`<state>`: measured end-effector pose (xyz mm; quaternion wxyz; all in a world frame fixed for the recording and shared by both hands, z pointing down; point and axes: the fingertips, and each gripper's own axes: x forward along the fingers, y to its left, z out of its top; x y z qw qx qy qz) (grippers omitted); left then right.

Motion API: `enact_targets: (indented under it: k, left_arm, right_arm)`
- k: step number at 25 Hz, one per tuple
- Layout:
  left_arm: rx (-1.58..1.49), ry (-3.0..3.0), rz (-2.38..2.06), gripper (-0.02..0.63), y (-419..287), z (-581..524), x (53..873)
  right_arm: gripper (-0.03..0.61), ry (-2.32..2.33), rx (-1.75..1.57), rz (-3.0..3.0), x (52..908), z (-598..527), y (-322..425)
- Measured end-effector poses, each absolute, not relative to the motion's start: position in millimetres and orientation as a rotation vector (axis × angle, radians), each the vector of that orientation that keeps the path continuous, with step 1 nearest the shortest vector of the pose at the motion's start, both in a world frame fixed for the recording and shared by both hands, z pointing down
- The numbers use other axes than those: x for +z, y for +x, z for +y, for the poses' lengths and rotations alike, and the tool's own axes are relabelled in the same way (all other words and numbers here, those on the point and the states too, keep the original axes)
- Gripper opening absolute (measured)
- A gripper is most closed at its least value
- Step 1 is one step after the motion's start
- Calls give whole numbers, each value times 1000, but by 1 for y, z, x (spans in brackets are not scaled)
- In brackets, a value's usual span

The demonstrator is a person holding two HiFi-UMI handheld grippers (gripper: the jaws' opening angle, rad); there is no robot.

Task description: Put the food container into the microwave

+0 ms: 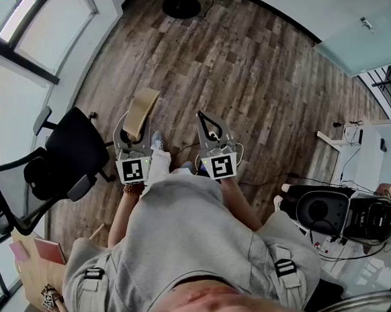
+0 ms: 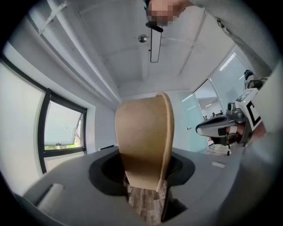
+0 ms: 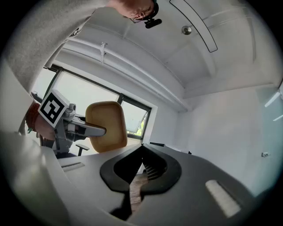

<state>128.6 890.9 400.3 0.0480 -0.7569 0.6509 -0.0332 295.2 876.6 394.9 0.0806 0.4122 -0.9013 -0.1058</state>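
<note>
Left gripper (image 1: 131,131): jaws clamped on the food container (image 2: 143,141). It is a brown paperboard box, pinched at its lower edge and standing up out of the jaws in the left gripper view. In the head view it hangs out in front of my body, over the wood plank floor (image 1: 256,66) and not far from the black office chair (image 1: 54,163).

Right gripper (image 3: 138,170): jaws closed, tips meeting, nothing between them. Only a sliver of floor shows through the gap behind the tips. It is held beside the left one, about level with it and a little apart.

Both tools sit low in front of the torso. Their cameras look up at ceiling, window and white wall.

No microwave in any of the three views. At the head view's right edge there is dark equipment (image 1: 335,215) with cables; I can't tell what it is.

Progress, my reading:
- Done: the pickup. The container is off any surface and secure in the left jaws.
- Left: nearly everything else. I have to find the microwave and get its door open, likely with the free right gripper. Then the box goes inside and the left jaws let go.
- Overall: early in the task.
</note>
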Motion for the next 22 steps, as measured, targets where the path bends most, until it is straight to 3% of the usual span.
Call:
enact_targets:
  k: [22]
  left_arm:
    - [-14, -2344, 1980, 190, 72, 779, 396]
  right_arm:
    - [14, 1148, -350, -2645, 391, 773, 235]
